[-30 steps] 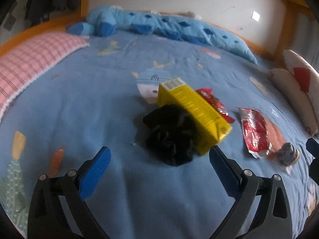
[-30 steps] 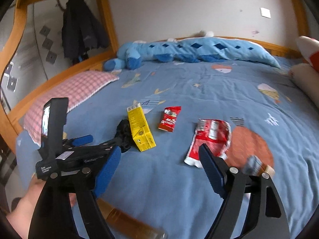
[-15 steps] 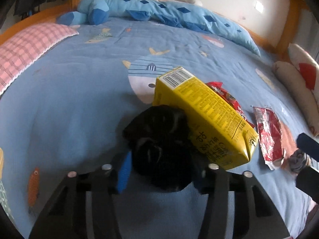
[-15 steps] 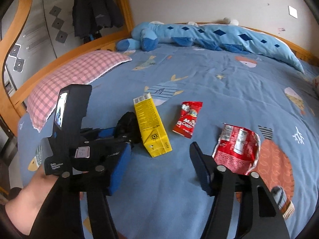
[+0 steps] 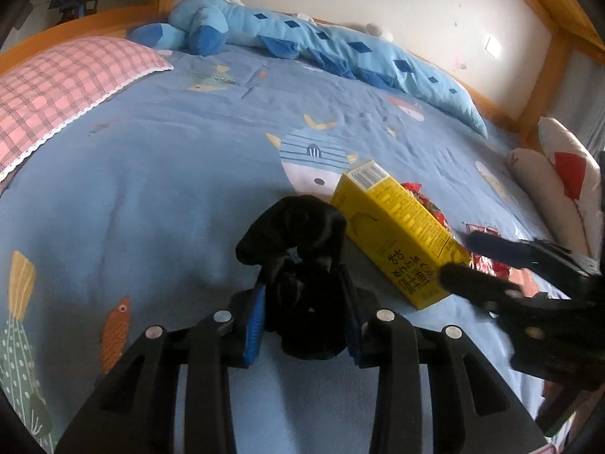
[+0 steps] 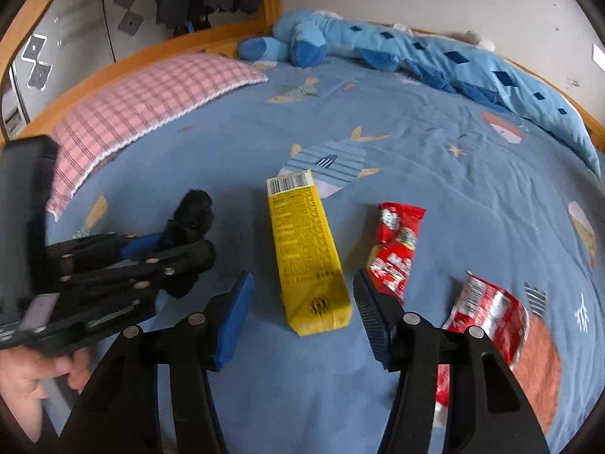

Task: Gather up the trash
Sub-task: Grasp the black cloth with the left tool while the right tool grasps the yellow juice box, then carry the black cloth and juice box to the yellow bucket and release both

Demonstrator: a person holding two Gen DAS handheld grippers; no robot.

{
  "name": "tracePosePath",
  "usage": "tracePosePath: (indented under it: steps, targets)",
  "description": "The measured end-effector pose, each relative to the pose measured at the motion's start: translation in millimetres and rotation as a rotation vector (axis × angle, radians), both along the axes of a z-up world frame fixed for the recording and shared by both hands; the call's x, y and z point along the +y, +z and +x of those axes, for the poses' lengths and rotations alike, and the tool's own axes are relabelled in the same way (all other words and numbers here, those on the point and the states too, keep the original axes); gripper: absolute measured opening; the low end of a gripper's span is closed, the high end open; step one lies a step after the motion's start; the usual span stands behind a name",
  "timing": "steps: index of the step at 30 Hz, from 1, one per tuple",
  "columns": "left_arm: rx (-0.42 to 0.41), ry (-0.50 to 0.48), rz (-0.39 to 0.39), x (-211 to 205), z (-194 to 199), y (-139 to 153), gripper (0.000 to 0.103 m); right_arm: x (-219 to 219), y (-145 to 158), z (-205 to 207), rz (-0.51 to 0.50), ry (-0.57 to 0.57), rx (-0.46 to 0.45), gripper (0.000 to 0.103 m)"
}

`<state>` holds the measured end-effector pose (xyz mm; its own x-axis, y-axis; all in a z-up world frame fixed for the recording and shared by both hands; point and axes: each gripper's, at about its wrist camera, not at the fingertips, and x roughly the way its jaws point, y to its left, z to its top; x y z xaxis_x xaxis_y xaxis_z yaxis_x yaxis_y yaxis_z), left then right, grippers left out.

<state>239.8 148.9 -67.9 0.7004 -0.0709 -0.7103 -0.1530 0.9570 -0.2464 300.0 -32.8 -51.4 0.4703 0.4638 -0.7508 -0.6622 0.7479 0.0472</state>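
Note:
On the blue bedspread lies a crumpled black thing [image 5: 295, 238], and my left gripper [image 5: 302, 310] is shut on it. The right wrist view shows that gripper [image 6: 177, 246] at the left with the black thing [image 6: 193, 208] sticking out of it. Right beside it lies a yellow carton [image 5: 393, 234]. My right gripper [image 6: 302, 314] straddles the near end of the carton [image 6: 302, 242]; its jaws are closing, and gaps still show on both sides. A small red wrapper [image 6: 397, 242] and a larger crumpled red wrapper [image 6: 487, 314] lie to the right.
A pink checked pillow [image 6: 151, 102] lies at the left and a long blue plush toy [image 6: 378, 45] along the far wall. White and red cushions [image 5: 559, 185] sit at the right. A hand [image 6: 30, 374] holds the left gripper. A wooden frame borders the bed.
The left gripper went from wide open to shut on the black thing. The right gripper moved left and down from the red wrapper to the yellow carton, and its jaws narrowed.

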Motion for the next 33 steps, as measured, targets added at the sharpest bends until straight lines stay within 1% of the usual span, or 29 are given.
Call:
tracePosePath:
  steps: [2,4,5,6,7,8,11,15,18,21,22,25,28,33]
  targets:
    - [-0.005,0.0,-0.017,2.4,-1.5,0.9,0.035,6.7,-5.1,7.0,-0.023,-0.001,0.009,0.055]
    - [-0.009,0.008,-0.015,3.8,-3.7,1.5,0.035,12.3,-12.0,14.2,-0.041,-0.008,0.031,0.055]
    - [-0.008,0.015,-0.023,4.6,-5.8,1.1,0.035,14.8,-16.6,18.8,-0.05,-0.021,0.044,0.052]
    - [-0.004,0.019,-0.03,5.2,-8.0,0.4,0.035,16.9,-19.8,21.7,-0.05,-0.019,0.057,0.047]
    - [0.0,0.025,-0.037,6.0,-10.2,-0.2,0.035,18.5,-22.3,23.6,-0.05,-0.01,0.071,0.038]
    - [0.001,0.029,-0.041,6.7,-11.5,-0.3,0.035,19.5,-24.7,24.5,-0.053,-0.008,0.081,0.037]
    - [0.008,0.022,-0.061,4.9,-16.8,1.7,0.033,15.7,-21.4,17.9,-0.04,-0.021,0.071,0.037]
    - [-0.011,-0.013,-0.062,-8.4,-25.5,14.2,0.032,-5.5,-2.4,0.9,0.013,-0.048,0.056,0.037]
    - [-0.039,-0.062,-0.067,-29.0,-40.6,29.4,0.032,-30.5,19.0,-21.6,0.065,-0.054,0.042,0.037]
    - [-0.058,-0.127,-0.048,-56.8,-57.8,40.6,0.032,-65.2,36.5,-51.7,0.104,-0.089,0.017,0.037]
    - [-0.062,-0.151,-0.049,-66.2,-64.3,43.2,0.032,-82.8,40.9,-65.3,0.13,-0.112,0.016,0.037]
    - [-0.069,-0.232,-0.075,-98.4,-84.3,51.0,0.032,-122.9,45.9,-93.8,0.191,-0.175,0.032,0.037]
    - [-0.076,-0.308,-0.068,-132.3,-100.9,57.3,0.032,-167.8,50.7,-128.1,0.243,-0.24,0.042,0.037]
    - [-0.077,-0.441,-0.083,-190.1,-129.0,62.1,0.032,-225.4,58.9,-181.3,0.273,-0.342,0.021,0.037]
